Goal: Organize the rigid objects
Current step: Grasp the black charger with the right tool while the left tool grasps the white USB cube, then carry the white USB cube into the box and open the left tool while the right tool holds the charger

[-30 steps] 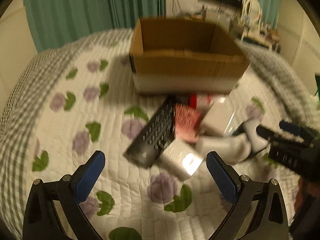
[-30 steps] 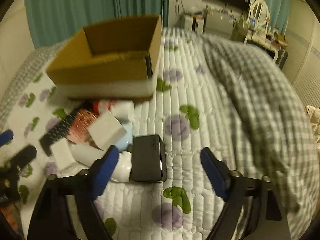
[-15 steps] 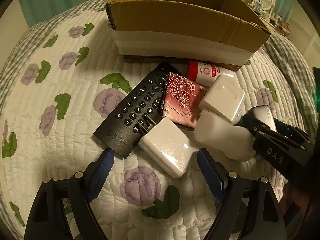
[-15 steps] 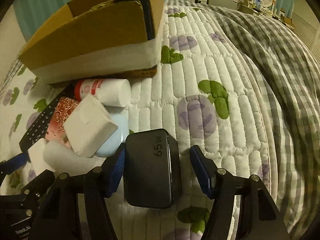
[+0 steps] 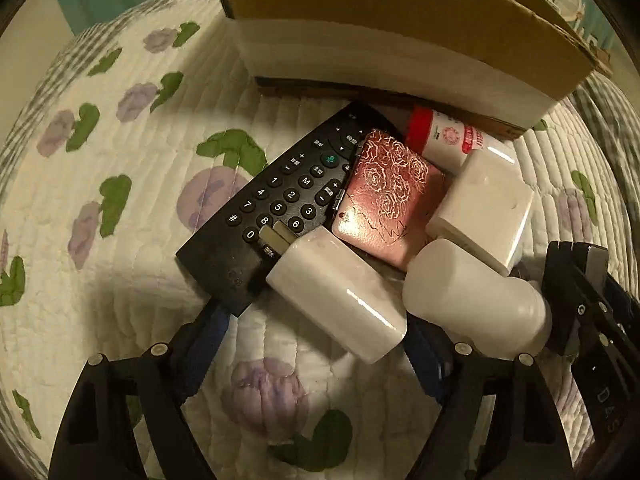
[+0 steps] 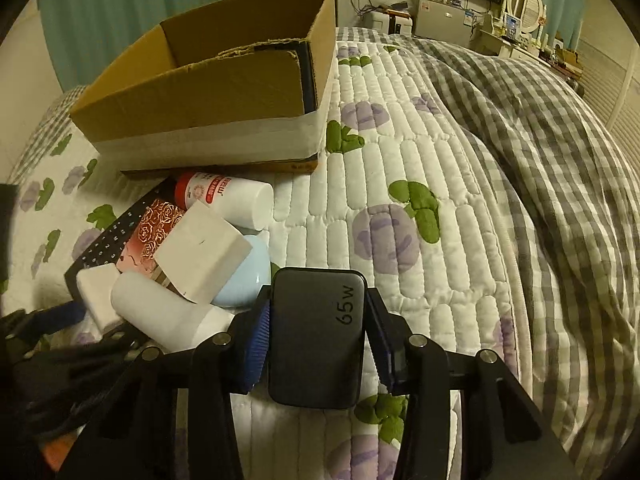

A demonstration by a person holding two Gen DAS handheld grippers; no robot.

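A pile lies on the quilt before an open cardboard box (image 5: 400,20): a black remote (image 5: 280,204), a pink rose-patterned case (image 5: 388,196), a red-and-white bottle (image 5: 444,140), a white block (image 5: 484,204), a white bottle (image 5: 476,300) and a white plug charger (image 5: 340,300). My left gripper (image 5: 316,336) is open, its fingers either side of the white charger. My right gripper (image 6: 318,332) is shut on the black 65W charger (image 6: 316,332). The box also shows in the right wrist view (image 6: 224,84).
A pale blue round object (image 6: 248,276) lies under the white block (image 6: 200,252). A grey checked blanket (image 6: 540,160) covers the bed's right side. Teal curtains hang behind the box. A dresser with a mirror (image 6: 528,4) stands at the far right.
Both grippers moved forward and down to the pile. The left fingers now straddle the white charger. The right fingers closed onto the black 65W charger.
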